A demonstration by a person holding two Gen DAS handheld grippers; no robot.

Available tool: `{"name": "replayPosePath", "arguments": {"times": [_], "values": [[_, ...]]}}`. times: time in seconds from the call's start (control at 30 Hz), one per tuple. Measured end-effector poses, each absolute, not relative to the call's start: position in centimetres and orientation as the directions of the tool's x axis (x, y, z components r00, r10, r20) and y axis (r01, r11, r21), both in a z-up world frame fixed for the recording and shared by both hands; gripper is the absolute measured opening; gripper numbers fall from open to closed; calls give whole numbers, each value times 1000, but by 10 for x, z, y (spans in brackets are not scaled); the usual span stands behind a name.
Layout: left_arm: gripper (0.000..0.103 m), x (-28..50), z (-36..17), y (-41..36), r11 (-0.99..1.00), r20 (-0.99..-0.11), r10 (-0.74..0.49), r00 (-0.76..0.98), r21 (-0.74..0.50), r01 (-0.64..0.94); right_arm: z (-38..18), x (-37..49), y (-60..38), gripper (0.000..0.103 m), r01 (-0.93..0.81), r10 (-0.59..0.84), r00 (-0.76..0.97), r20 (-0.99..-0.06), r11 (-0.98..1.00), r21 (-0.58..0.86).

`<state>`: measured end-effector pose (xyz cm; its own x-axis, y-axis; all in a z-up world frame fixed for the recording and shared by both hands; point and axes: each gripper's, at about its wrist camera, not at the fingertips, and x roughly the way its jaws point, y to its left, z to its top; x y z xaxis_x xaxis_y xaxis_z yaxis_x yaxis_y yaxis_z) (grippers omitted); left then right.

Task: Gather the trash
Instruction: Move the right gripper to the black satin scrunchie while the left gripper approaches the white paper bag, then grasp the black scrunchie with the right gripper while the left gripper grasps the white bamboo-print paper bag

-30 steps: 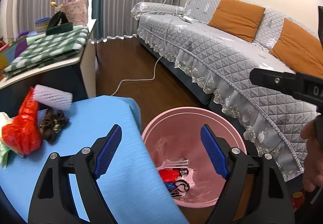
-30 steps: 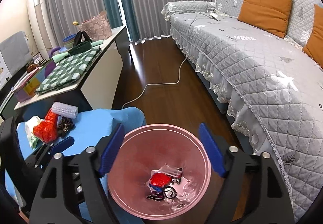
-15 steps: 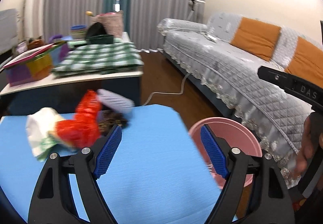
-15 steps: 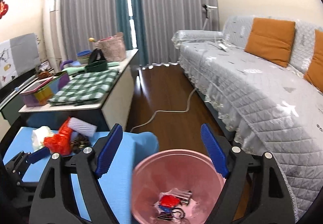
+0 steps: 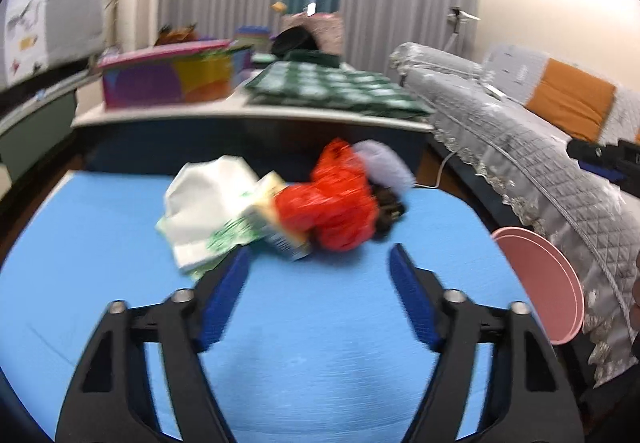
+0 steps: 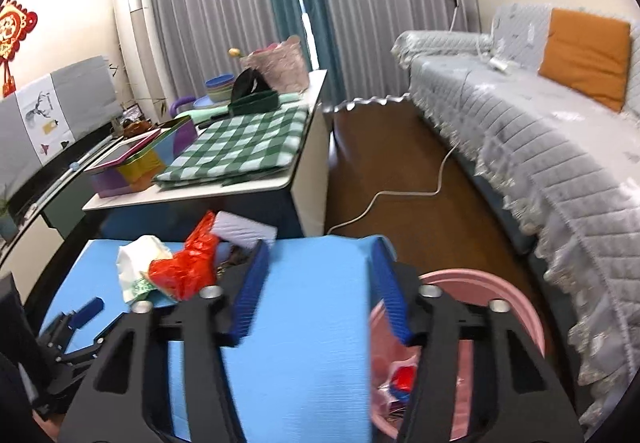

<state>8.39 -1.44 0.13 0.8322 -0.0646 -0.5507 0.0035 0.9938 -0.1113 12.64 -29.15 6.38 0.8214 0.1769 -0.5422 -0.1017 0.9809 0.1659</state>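
Both grippers — left (image 5: pixel 318 269), right (image 6: pixel 318 275) — closing on nothing; labels too blurred.

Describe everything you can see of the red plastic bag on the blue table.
The red plastic bag is crumpled, thin and glossy, bunched into a lump with one end sticking up. It lies in the trash pile toward the far side of the blue table. A small carton and white paper press against one side, a dark brown item against the other, with a pale ridged roll behind. No tongs touch it.

Trash pile (image 5: pixel 280 211) motion-blurred; pink bin (image 6: pixel 500 291) partly hidden behind right claw (image 6: pixel 320 291).
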Motion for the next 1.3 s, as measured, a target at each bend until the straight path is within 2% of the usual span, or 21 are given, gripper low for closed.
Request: {"name": "replayPosePath", "arguments": {"times": [0.07, 0.2, 0.6, 0.73, 0.77, 0.83, 0.9, 0.97, 1.1, 1.3], "values": [[57, 86, -3, -5, 993, -552, -62, 831, -122, -6, 57, 134, -282, 32, -112, 194, 809, -555, 978, 178], [47, 89, -9, 8, 992, -551, -65, 832, -125, -6, 44, 150, -261, 31, -131, 225, 783, -580, 971, 199], [46, 111, -8, 46, 983, -529, -16, 849, -163, -84, 7, 191, -204, 31, -182, 274, 730, -626, 961, 208], [46, 122, -6, 66, 971, -527, 8, 850, -200, -134, -6, 204, -196, 32, -181, 286, 711, -642, 957, 226], [46, 125, -6, 72, 967, -526, 15, 850, -209, -146, -9, 207, -195, 35, -181, 291, 706, -646, 956, 233], [50, 133, -7, 81, 960, -530, 24, 847, -224, -168, -17, 214, -190, 38, -180, 299, 694, -655, 953, 244], [64, 139, -7, 86, 954, -530, 30, 848, -237, -182, -24, 220, -186, 42, -179, 303, 687, -660, 951, 251], [71, 146, -9, 91, 949, -535, 37, 844, -245, -197, -30, 225, -182, 53, -178, 302, 679, -669, 952, 250], [84, 160, -14, 98, 940, -546, 31, 837, -269, -210, -40, 235, -176, 55, -163, 293, 664, -688, 955, 250], [86, 182, -26, 106, 924, -584, -6, 812, -314, -219, -49, 242, -168, 55, -171, 288, 643, -710, 957, 234]]}}
